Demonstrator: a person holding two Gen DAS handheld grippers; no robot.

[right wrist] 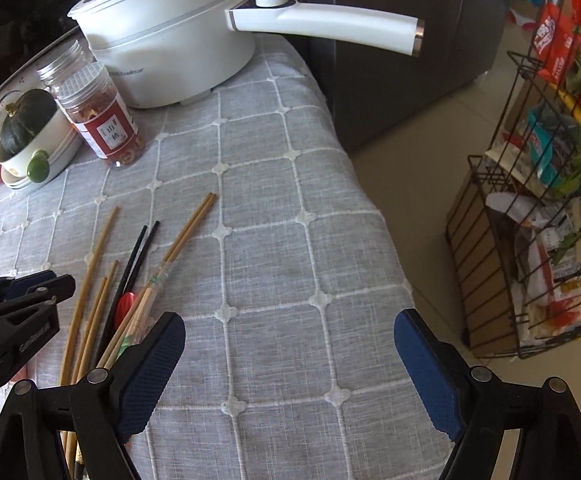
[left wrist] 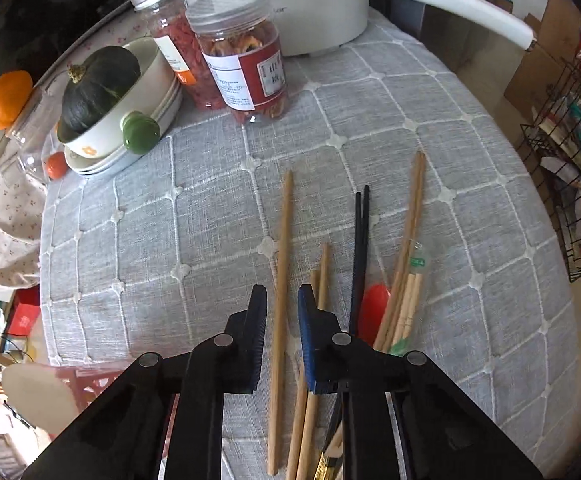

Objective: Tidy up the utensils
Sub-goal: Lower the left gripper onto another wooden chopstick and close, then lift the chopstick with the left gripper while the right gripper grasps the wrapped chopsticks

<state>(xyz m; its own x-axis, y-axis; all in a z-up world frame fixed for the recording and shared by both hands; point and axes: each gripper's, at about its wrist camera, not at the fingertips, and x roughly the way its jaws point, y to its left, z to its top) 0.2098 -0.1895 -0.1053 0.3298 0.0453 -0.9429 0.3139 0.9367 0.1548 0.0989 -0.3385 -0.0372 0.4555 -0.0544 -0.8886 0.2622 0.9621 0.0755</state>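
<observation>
Chopsticks (left wrist: 318, 304) lie in a loose bunch on the counter (left wrist: 470, 184), long axes running straight away from you. Your left gripper (left wrist: 282, 300) is right over them, jaws narrowed around a single tan chopstick (left wrist: 281, 264) lined up with the gap, though I can't tell if the pads bite. Your right gripper (right wrist: 288, 328) hangs wide apart just beside the pile, over bare cloth, holding nothing.

Bench (right wrist: 290, 240) under grey checked cloth; beige tiled floor (right wrist: 418, 184) off its right edge; black wire rack (right wrist: 486, 264) there; daylight.
</observation>
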